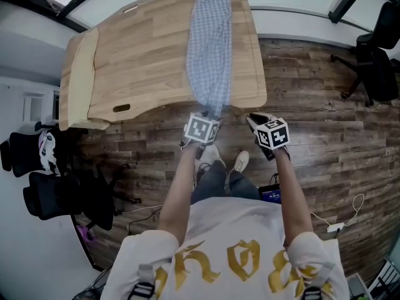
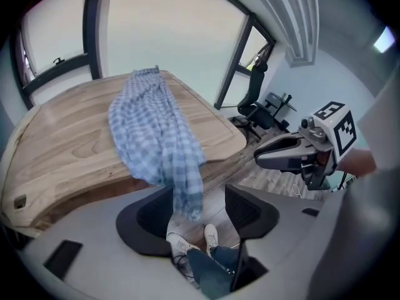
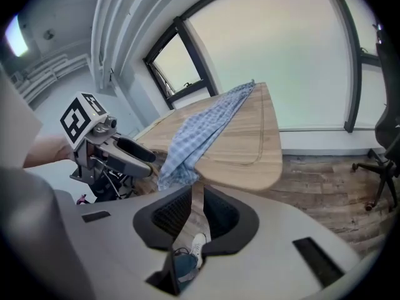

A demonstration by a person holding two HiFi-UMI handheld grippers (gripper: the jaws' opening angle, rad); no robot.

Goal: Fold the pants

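Pants [image 1: 209,36] hang off table [image 1: 144,49] at 6 o'clock, hem loose inside wide-open left gripper [image 2: 199,212]; right gripper [image 3: 197,211] almost closed, empty

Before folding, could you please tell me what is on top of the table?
Only the checked pants lie on the table, stretched lengthwise, with one end hanging over its near edge. The strip of tabletop beneath them is covered.

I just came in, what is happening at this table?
A person with a gripper in each hand stands at the wooden table, where blue checked pants lie stretched out, one end hanging over the near edge. The left gripper is open at that hanging end, not pinching it. The right gripper, jaws almost together, holds nothing.
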